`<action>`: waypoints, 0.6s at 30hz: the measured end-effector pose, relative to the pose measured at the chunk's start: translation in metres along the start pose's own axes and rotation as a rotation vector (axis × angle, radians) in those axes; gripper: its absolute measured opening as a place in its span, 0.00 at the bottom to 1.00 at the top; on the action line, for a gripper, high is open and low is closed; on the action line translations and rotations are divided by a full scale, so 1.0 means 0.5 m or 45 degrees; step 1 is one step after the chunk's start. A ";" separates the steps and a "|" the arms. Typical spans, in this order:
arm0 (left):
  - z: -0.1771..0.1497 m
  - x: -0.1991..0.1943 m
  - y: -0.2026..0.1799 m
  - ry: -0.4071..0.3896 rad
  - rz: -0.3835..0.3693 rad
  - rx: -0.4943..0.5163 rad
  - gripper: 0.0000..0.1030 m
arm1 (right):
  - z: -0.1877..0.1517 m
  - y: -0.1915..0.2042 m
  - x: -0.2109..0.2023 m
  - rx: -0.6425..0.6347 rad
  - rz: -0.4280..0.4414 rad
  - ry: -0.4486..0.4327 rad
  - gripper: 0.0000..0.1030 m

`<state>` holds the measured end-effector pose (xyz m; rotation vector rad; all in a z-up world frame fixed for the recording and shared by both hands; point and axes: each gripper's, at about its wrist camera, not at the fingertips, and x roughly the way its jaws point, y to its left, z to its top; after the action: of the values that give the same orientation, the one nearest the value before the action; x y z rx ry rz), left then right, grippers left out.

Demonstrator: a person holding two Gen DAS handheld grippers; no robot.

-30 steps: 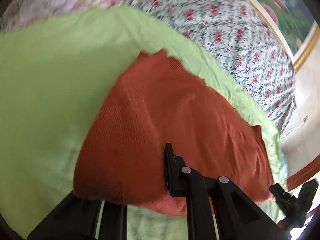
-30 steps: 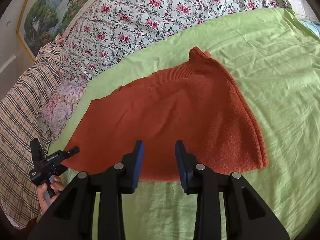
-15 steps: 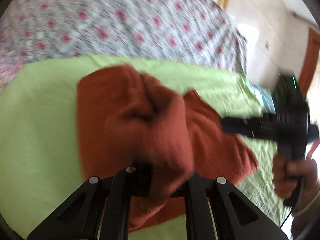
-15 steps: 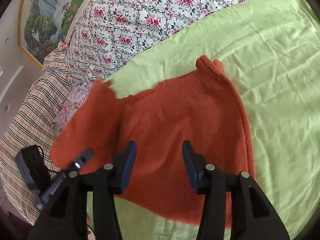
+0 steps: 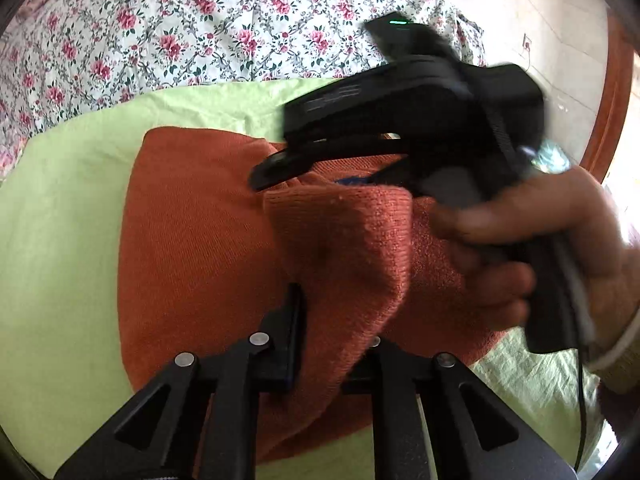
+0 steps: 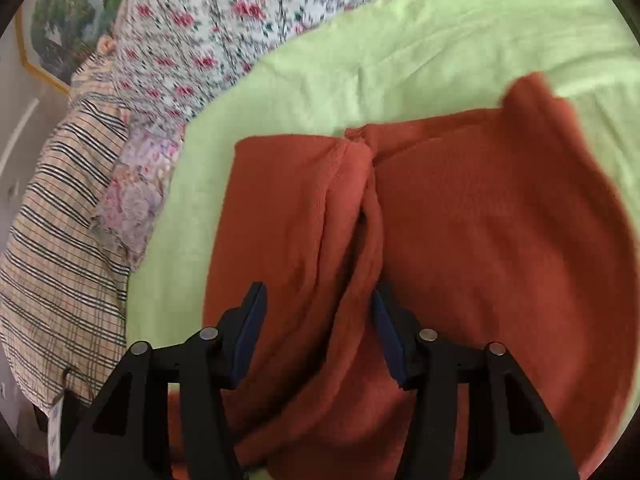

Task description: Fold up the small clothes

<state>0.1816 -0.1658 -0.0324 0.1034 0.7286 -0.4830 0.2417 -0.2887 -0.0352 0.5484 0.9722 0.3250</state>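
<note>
Rust-orange knit fills the near field in both wrist views: the sweater [image 6: 500,240] lies on the lime-green sheet [image 6: 400,52], one side doubled over toward its middle. From my left wrist camera, the left gripper [image 5: 336,344] has a thick fold of that knit between its fingers; the finger at 7 o'clock is bare, the other is buried under cloth, so I read it as pinching the sweater. From the right wrist camera, the right gripper [image 6: 320,332] has its blue-padded fingers [image 6: 248,332] spread wide, a raised ridge of the sweater running between them; I cannot tell whether the pads touch it.

Farther out in the left view, at 2 to 3 o'clock, the right hand [image 5: 540,248] grips the black body of the right gripper, blurred, just above the folded cloth. Beyond the sheet, a floral quilt [image 5: 200,20] spans 10 to 1 o'clock. In the right view a checked blanket [image 6: 60,220] sits at 9 o'clock, a framed picture [image 6: 52,32] at 10.
</note>
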 end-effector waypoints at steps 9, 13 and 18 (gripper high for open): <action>0.051 -0.058 -0.068 -0.098 -0.053 0.104 0.10 | 0.036 0.036 -0.039 -0.164 0.001 -0.062 0.14; 0.074 -0.029 -0.146 -0.079 -0.131 0.154 0.11 | 0.034 0.006 -0.133 -0.183 -0.032 -0.162 0.14; 0.065 0.033 -0.200 0.016 -0.218 0.149 0.11 | 0.014 -0.088 -0.182 -0.097 -0.138 -0.183 0.14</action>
<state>0.1664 -0.2692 -0.0117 0.1546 0.7243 -0.6897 0.1999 -0.3718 0.0054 0.4420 0.8440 0.2217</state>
